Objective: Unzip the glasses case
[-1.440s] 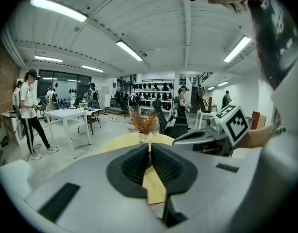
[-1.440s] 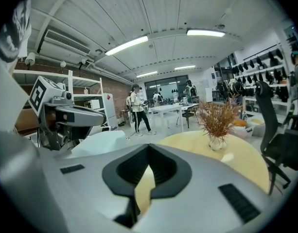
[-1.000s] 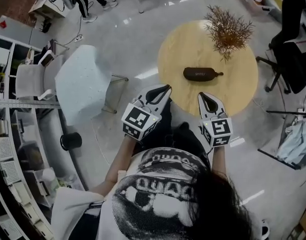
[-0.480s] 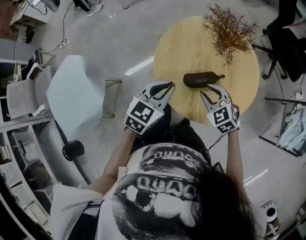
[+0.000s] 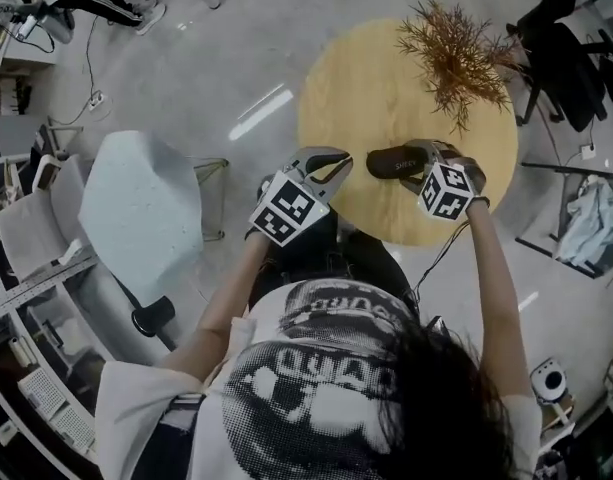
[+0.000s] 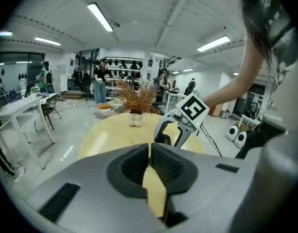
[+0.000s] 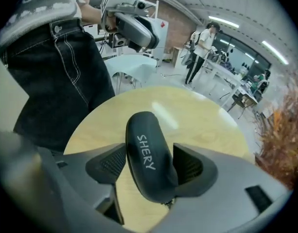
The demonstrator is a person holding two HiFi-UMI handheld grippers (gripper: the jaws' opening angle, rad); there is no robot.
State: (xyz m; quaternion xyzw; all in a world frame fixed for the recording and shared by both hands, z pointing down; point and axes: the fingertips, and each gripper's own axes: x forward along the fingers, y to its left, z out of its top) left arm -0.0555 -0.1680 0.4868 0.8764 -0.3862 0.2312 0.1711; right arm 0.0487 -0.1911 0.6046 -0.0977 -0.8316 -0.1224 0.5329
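A black oblong glasses case (image 5: 391,161) with white lettering lies on the round wooden table (image 5: 366,88), near its front edge. My right gripper (image 5: 422,160) points steeply down over the case's right end. In the right gripper view the case (image 7: 148,152) lies between the jaws of the right gripper (image 7: 149,168). Those jaws have just been opening and now stand wide, with a gap at the left pad. A small metal piece shows at the case's near end. My left gripper (image 5: 338,160) hovers at the table's edge left of the case, its tips (image 6: 149,149) closed together and holding nothing.
A dried brown plant (image 5: 456,53) in a white pot (image 6: 135,119) stands at the table's far side. A pale blue chair (image 5: 136,203) is on the left, a black office chair (image 5: 576,68) on the right. People stand among desks in the background.
Both grippers came forward and down from in front of the person's body to the table. The right one rolled over the case's right end, and its jaws went from shut to wide.
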